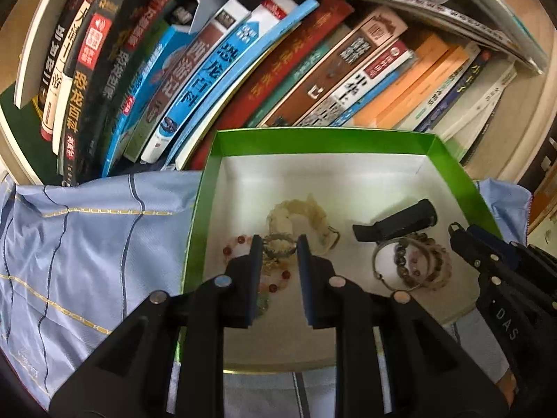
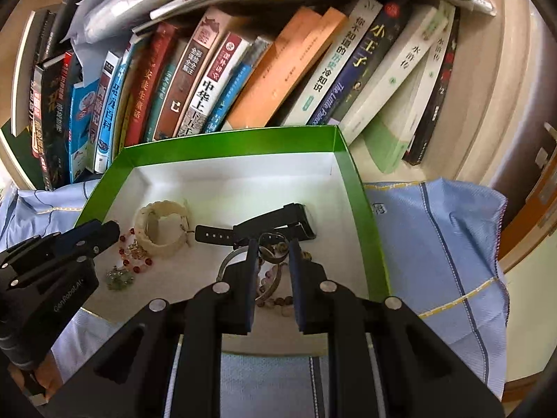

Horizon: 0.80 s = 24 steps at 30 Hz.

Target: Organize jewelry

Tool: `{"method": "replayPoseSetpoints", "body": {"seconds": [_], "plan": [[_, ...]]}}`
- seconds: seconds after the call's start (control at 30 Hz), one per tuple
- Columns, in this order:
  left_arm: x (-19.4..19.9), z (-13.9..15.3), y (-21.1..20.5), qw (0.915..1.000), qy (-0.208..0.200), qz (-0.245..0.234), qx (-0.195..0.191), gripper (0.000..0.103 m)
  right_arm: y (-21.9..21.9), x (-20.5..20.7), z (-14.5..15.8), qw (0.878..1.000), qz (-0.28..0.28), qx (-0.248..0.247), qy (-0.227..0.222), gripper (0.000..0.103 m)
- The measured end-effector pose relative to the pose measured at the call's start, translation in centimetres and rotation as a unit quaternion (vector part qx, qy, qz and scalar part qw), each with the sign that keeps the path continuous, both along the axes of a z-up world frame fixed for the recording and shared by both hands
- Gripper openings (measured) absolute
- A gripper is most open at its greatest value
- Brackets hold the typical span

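Note:
A green box with a white floor holds the jewelry. A cream bangle lies at its left, with a red bead bracelet and a small greenish piece beside it. A black watch lies at the right, above a metal bangle and brown bead bracelets. My left gripper is open over the bracelets by the cream bangle. My right gripper is open, with a metal ring between its fingers.
The box sits on a light blue striped cloth. A row of leaning books stands right behind it inside a wooden shelf. Each gripper shows in the other's view, the right one, the left one.

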<state>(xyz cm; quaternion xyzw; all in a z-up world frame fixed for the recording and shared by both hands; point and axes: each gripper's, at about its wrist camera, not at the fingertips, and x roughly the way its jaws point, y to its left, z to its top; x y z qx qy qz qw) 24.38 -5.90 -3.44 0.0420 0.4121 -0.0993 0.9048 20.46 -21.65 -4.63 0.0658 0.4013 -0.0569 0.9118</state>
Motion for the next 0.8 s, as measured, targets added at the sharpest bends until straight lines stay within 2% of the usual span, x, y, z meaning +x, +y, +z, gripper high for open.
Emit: {"method": "replayPoseSetpoints", "body": {"seconds": [0.1, 0.13, 0.17, 0.2, 0.27, 0.33, 0.4, 0.47, 0.53, 0.57, 0.67, 0.8], "plan": [[0.3, -0.2, -0.1, 1.0, 0.004, -0.003, 0.001, 0.021, 0.0, 0.2, 0.0, 1.0, 0.0, -0.002, 0.001, 0.02], [0.3, -0.2, -0.2, 1.0, 0.004, -0.005, 0.0, 0.024, 0.0, 0.0, 0.1, 1.0, -0.001, -0.002, -0.001, 0.031], [0.2, -0.1, -0.1, 1.0, 0.002, -0.005, -0.001, 0.036, -0.1, 0.0, 0.3, 1.0, -0.002, -0.002, -0.004, 0.047], [0.1, 0.2, 0.0, 1.0, -0.002, -0.002, -0.002, 0.05, -0.1, -0.3, 0.6, 1.0, -0.004, -0.002, -0.011, 0.053], [-0.4, 0.9, 0.1, 0.9998, -0.017, 0.006, 0.0, 0.06, -0.1, -1.3, 1.7, 1.0, -0.008, -0.006, -0.03, 0.059], [-1.2, 2.0, 0.6, 0.9994, -0.032, 0.009, -0.002, 0.065, 0.1, -2.9, 3.2, 0.999, -0.009, -0.015, -0.049, 0.063], [-2.4, 3.3, 1.2, 0.9987, -0.049, 0.014, -0.006, 0.074, 0.4, -5.1, 4.7, 0.997, -0.014, -0.03, -0.074, 0.07], [-4.6, 5.0, 2.1, 0.9965, -0.08, 0.021, -0.013, 0.08, 0.6, -7.5, 5.9, 0.994, -0.018, -0.044, -0.099, 0.087], [-7.2, 6.4, 2.8, 0.9936, -0.109, 0.025, -0.015, 0.086, 1.1, -10.7, 7.0, 0.99, -0.018, -0.058, -0.129, 0.097], [-8.2, 6.8, 3.0, 0.9925, -0.119, 0.025, -0.017, 0.089, 1.1, -11.8, 7.3, 0.988, -0.021, -0.061, -0.137, 0.1], [-11.9, 7.4, 3.8, 0.9893, -0.141, 0.032, -0.016, 0.093, 1.4, -15.6, 7.2, 0.984, -0.04, -0.08, -0.154, 0.1], [-15.1, 6.9, 4.2, 0.9896, -0.14, 0.029, -0.017, 0.095, 0.9, -17.6, 6.5, 0.987, -0.053, -0.065, -0.137, 0.1]]}}
